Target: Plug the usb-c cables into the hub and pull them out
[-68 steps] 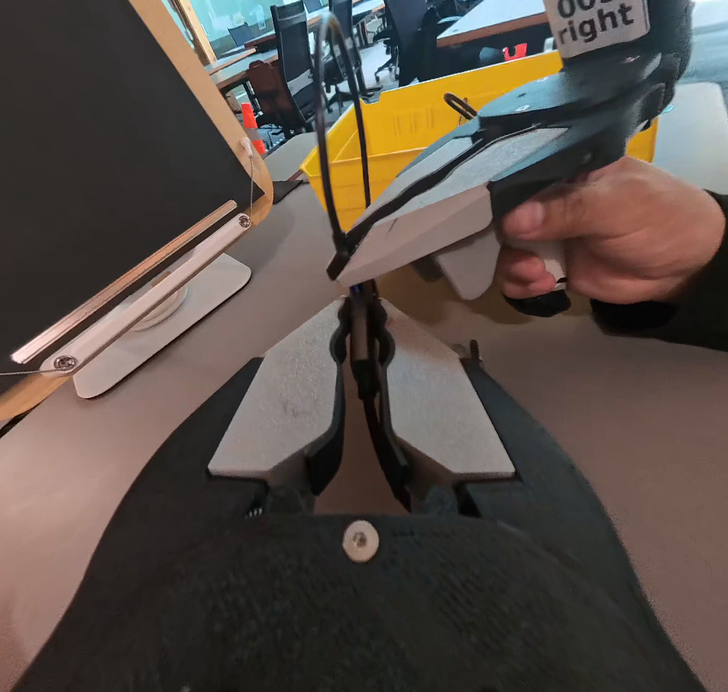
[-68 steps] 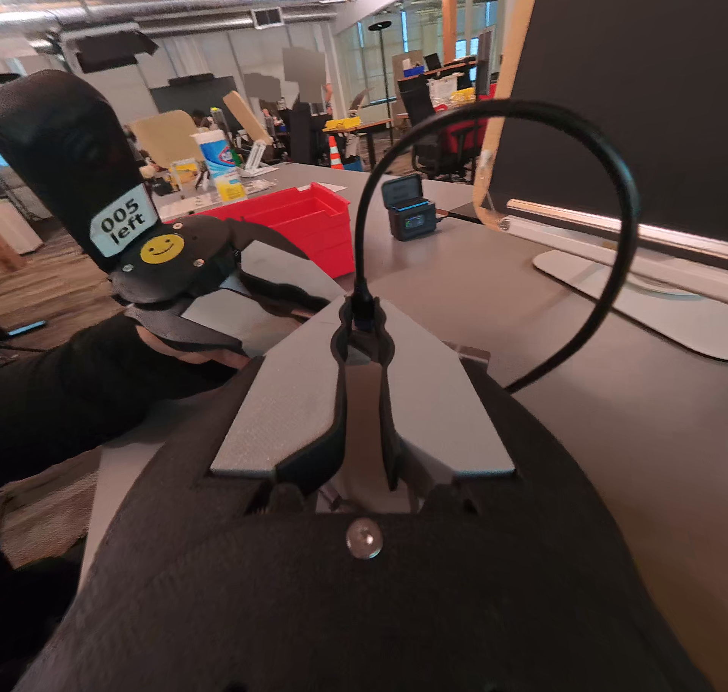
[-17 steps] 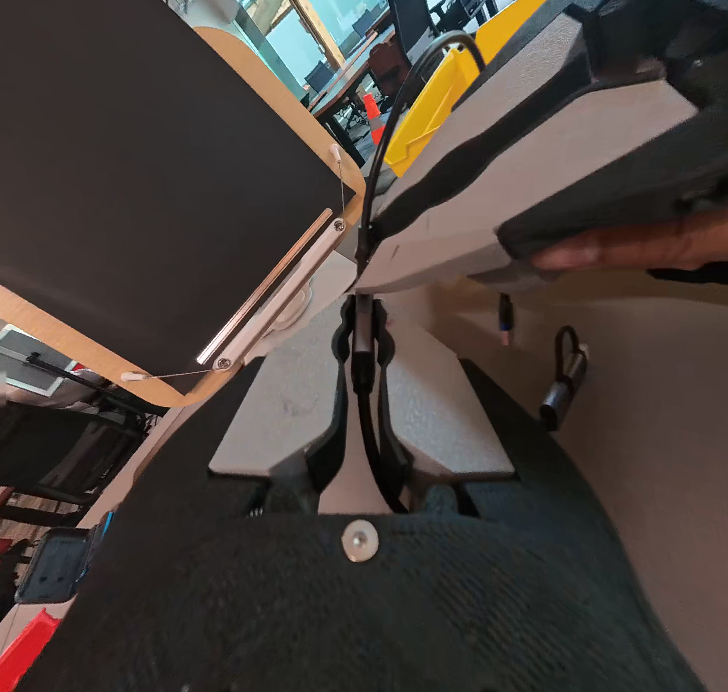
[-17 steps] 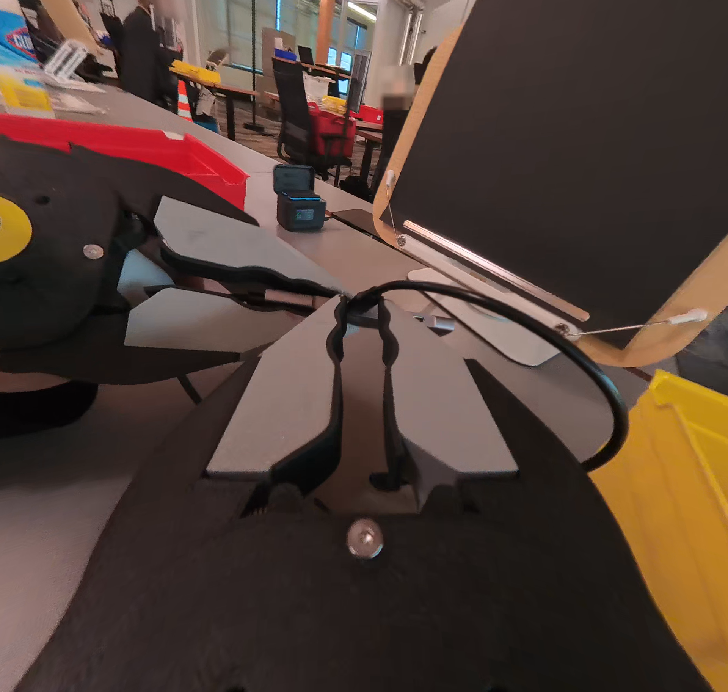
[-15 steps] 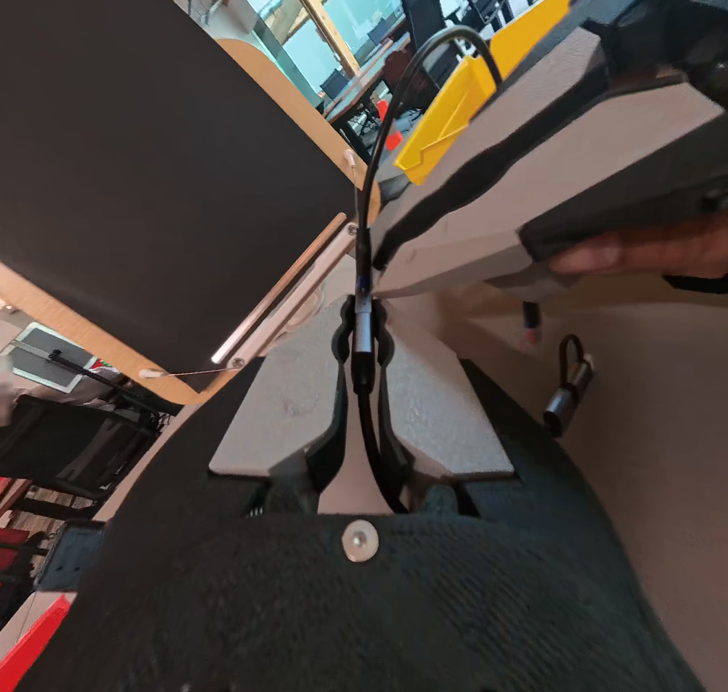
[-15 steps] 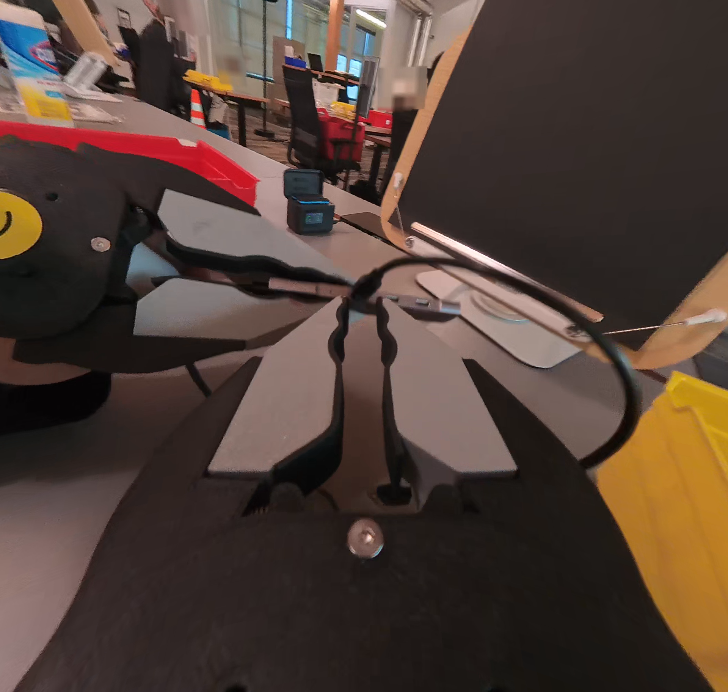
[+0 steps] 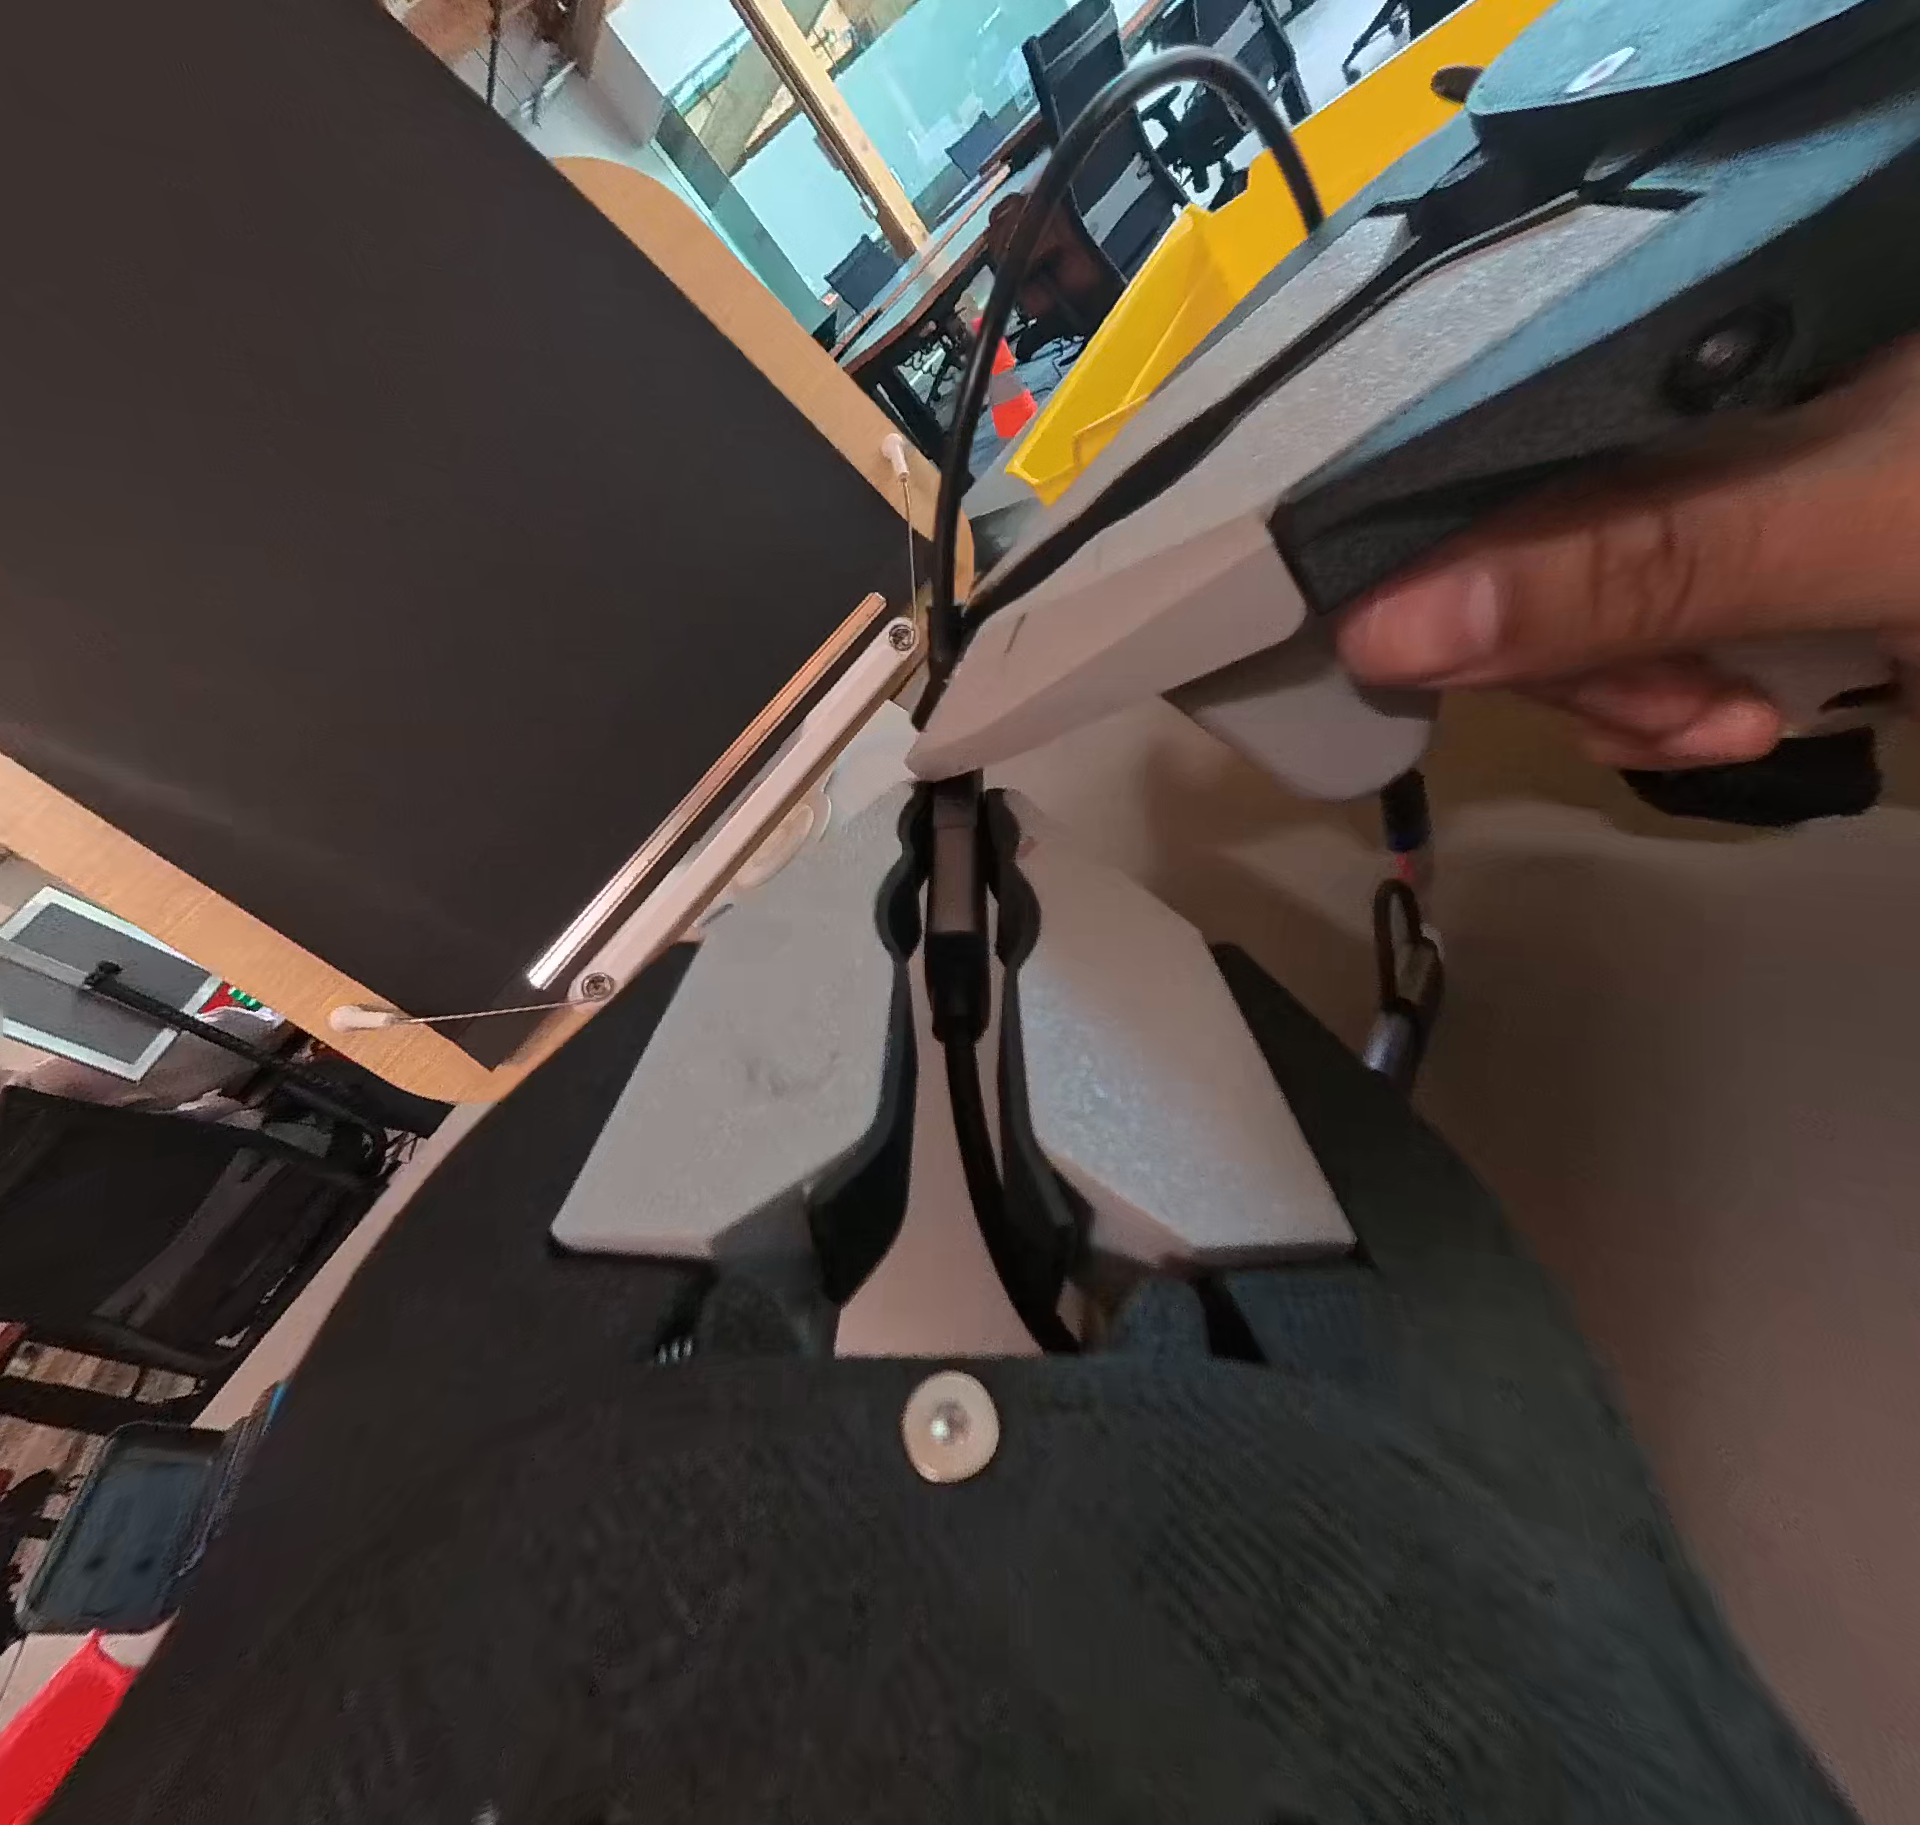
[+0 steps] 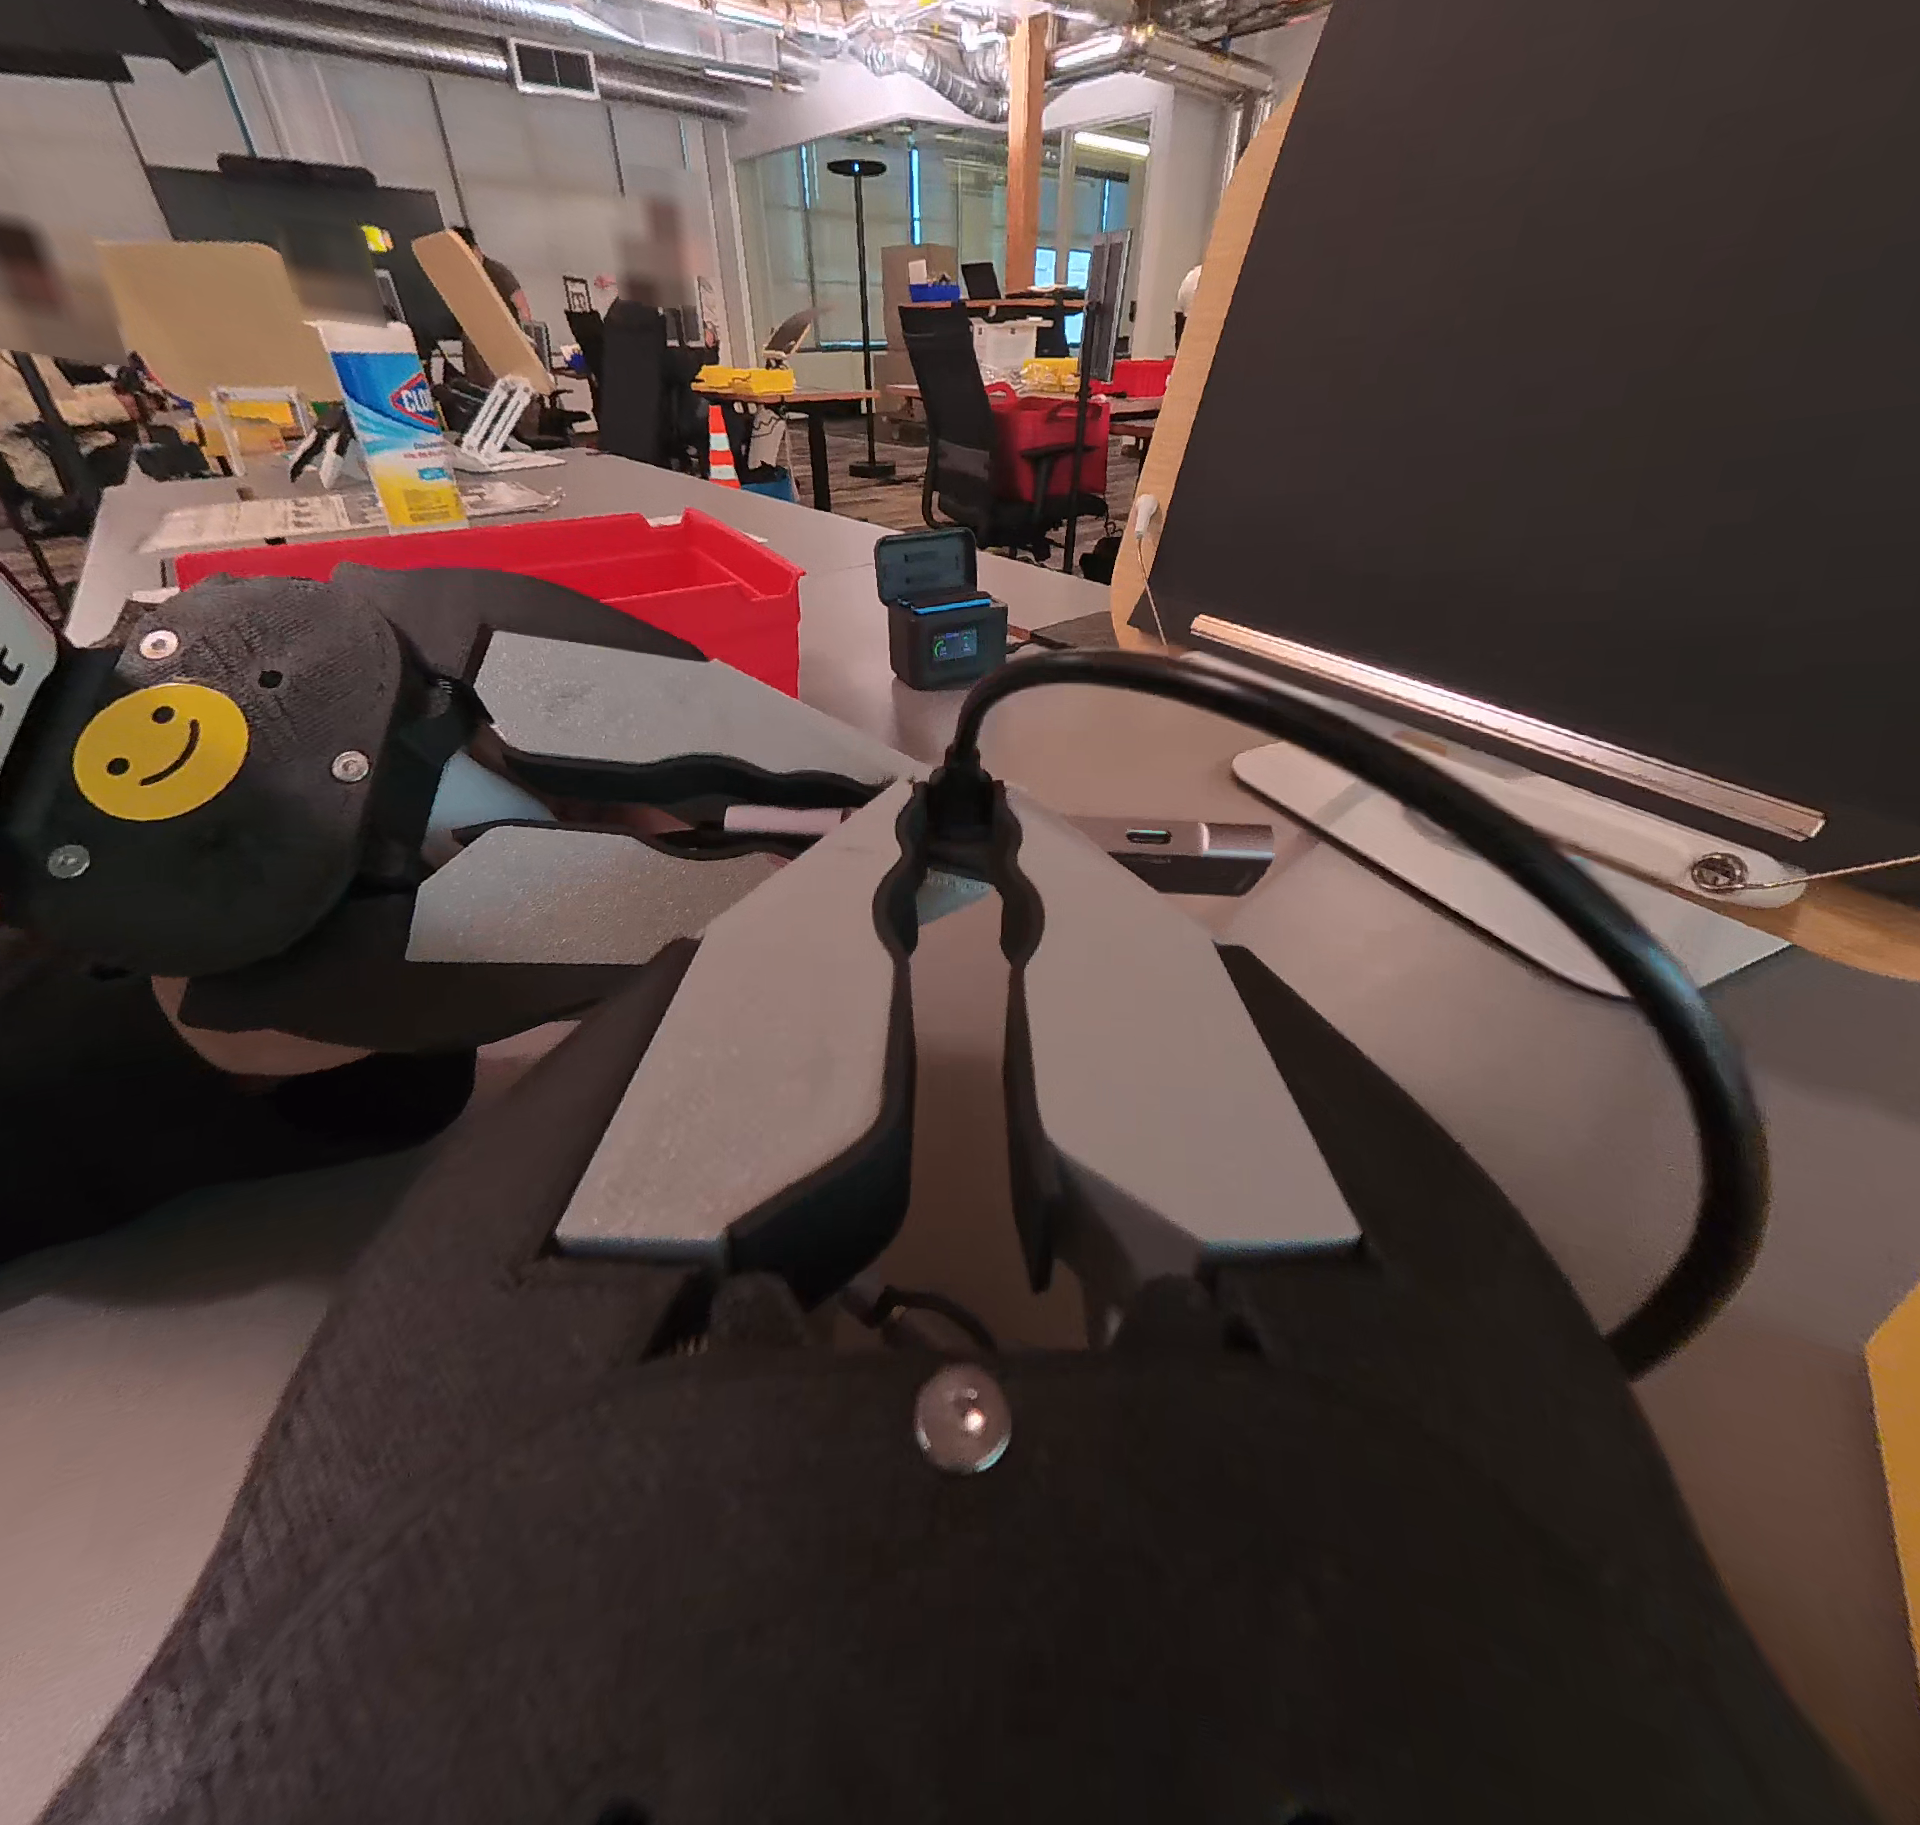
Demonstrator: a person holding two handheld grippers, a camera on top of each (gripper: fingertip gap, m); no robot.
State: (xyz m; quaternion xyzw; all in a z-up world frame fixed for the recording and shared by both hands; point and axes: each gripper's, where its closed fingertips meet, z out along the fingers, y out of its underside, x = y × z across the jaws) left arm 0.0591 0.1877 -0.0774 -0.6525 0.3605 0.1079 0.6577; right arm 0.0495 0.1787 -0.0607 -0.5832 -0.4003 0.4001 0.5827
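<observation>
I am holding the hub (image 7: 954, 897) in my left hand-held gripper (image 7: 956, 819), its two fingers clamped together on the slim grey body, with the hub's own black lead running back between them. In the right wrist view the hub (image 8: 1174, 837) is sticking out sideways past my fingertips, a port showing on its free end, just above the grey counter (image 8: 1818, 1100). My right hand-held gripper (image 8: 961, 819) is squeezing the black plug of the usb-c cable (image 8: 1558, 871), and the cable is arching up and round to the right in a wide loop. The plug is sitting right at the hub; I cannot tell whether it is seated in a port. From the left wrist view my right hand-held gripper (image 7: 930, 726) is crossing just over the hub's tip, cable (image 7: 977, 341) rising from it. Another connector (image 7: 1403, 954) is lying on the counter (image 7: 1714, 1100) to the right. A dark panel (image 7: 364, 476) is leaning beside us, and a yellow bin (image 7: 1153, 321) is standing behind.
</observation>
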